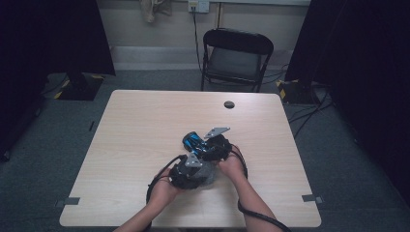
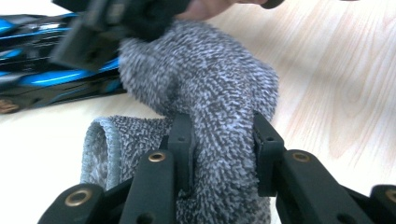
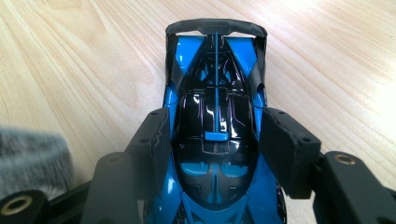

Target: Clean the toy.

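**Cloth in one claw, toy car in the other**

On the left, the left gripper [image 1: 189,171] sits low over the near half of the wooden table [image 1: 145,125], with the person's left hand [image 1: 163,189] wrapped around it from below. In the left gripper view its two black jaws are clamped on a grey fluffy cloth [image 2: 219,121]: the pads press into the pile from both sides, and the cloth bulges up and away above them. A folded hem of the same cloth lies just to the left of the jaws, resting on the table. Beyond the cloth, up and to the left of this claw, the blue and black toy car [image 2: 42,79] lies lengthwise, and the other gripper shows blurred at the top.

Moving right, the right gripper [image 1: 212,145] lies just ahead of the left one, almost touching it, with the right hand [image 1: 232,165] behind. In the right gripper view its jaws grip the toy car [image 3: 215,121] by both flanks, pads tight on the bodywork; the car points straight away from the claw, its wing end farthest out. The grey cloth peeks in low to the left of this claw.
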### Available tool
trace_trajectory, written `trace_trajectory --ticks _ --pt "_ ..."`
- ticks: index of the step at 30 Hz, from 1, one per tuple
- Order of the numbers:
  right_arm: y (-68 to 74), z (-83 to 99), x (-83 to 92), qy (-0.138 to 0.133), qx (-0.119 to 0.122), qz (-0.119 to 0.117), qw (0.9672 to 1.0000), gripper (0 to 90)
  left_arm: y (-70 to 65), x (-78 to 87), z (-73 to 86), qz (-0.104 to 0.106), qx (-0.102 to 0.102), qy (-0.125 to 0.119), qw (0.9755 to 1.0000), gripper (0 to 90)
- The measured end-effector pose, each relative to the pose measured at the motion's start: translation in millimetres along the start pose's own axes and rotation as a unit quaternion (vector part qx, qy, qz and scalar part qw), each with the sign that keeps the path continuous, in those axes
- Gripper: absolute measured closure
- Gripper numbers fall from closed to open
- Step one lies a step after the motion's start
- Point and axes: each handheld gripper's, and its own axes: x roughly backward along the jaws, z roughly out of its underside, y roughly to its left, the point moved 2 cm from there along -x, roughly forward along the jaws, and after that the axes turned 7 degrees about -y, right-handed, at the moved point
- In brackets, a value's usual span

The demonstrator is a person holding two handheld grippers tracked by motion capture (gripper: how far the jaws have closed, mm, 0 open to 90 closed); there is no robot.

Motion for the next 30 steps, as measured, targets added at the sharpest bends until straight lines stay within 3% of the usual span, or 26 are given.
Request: trace_trajectory --ticks 9,15,30 --pt "-0.2 0.9 1.0 -0.001 -0.002 0.000 1.0000 44.4 24.3 17.1 2.8 -0.033 0.014 -0.009 0.9993 67.1" --pt "-0.2 1.0 1.5 0.000 -0.003 0.000 1.0000 44.4 35.8 22.1 4.9 -0.040 0.030 -0.013 0.9987 67.1" --pt "-0.4 1.6 2.6 0.001 -0.001 -0.001 1.0000 44.4 72.9 42.0 6.4 -0.093 0.064 -0.034 0.9931 67.2"
